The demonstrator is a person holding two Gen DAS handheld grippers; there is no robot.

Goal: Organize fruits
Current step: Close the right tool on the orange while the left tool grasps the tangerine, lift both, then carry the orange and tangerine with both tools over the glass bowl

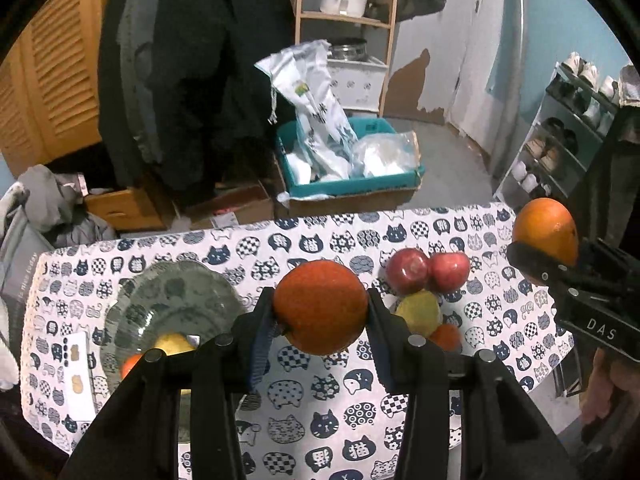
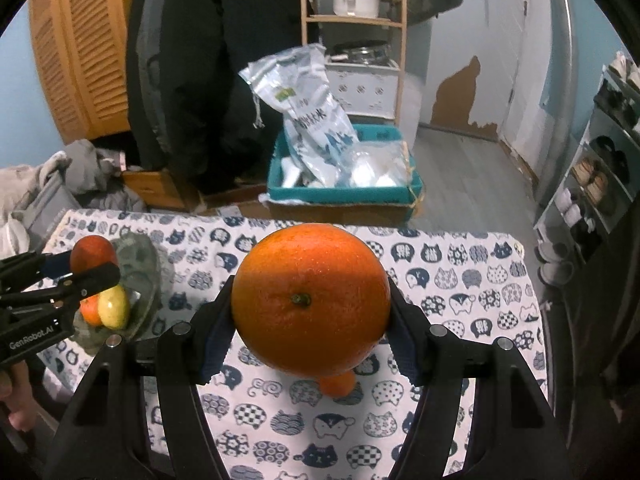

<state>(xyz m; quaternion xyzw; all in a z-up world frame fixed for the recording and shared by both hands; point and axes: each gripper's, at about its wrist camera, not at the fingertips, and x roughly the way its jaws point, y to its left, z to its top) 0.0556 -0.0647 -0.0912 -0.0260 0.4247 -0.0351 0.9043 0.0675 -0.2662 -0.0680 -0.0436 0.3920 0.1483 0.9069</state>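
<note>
My left gripper (image 1: 320, 308) is shut on a reddish orange (image 1: 320, 306), held above the cat-print tablecloth (image 1: 320, 400), just right of a glass plate (image 1: 172, 304). The plate holds a yellow fruit (image 1: 174, 344) and a small orange fruit (image 1: 131, 364). My right gripper (image 2: 310, 308) is shut on a large orange (image 2: 310, 300), held above the table; it also shows at the right of the left wrist view (image 1: 546, 232). Two red apples (image 1: 426, 270), a yellow-green fruit (image 1: 418, 312) and a small orange (image 1: 446, 336) lie together on the cloth.
A small orange (image 2: 338, 384) lies under the right gripper's fruit. A white card (image 1: 78, 372) lies left of the plate. Beyond the table's far edge stand a teal box with bags (image 1: 352, 160), a dark coat, a wooden shelf and a shoe rack (image 1: 560, 140).
</note>
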